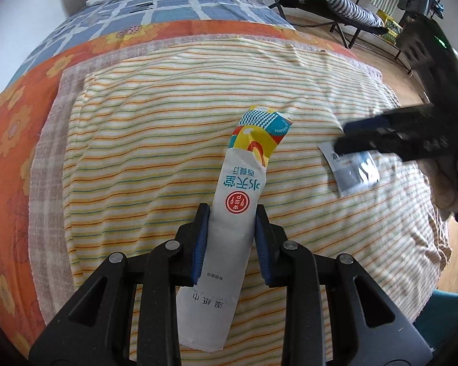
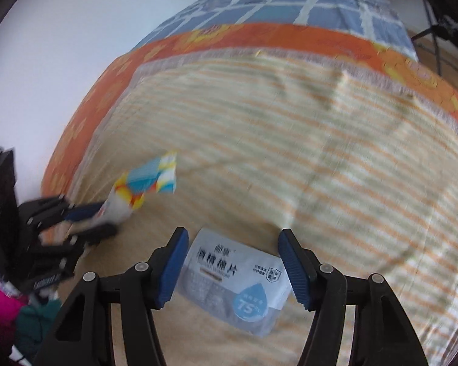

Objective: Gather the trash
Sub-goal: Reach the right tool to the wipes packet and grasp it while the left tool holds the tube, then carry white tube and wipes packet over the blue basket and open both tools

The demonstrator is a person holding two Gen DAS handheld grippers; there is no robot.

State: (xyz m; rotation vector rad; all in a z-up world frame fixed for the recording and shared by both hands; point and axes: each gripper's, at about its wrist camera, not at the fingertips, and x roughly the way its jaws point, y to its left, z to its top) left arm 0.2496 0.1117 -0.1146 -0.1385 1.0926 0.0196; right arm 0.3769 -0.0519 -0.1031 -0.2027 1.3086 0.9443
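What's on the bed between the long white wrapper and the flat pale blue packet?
Nothing but bare striped sheet. The left wrist view shows it best: the white wrapper in the left tool, the blue packet off to its right.

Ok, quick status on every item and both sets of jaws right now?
left gripper: jaws shut on the white wet-wipe wrapper.
white wet-wipe wrapper: held lengthwise, a colourful wrapper tucked in its far end.
right gripper: jaws open, straddling the alcohol pad packet without pressing it.
alcohol pad packet: lying flat on the striped sheet, not yet gripped.
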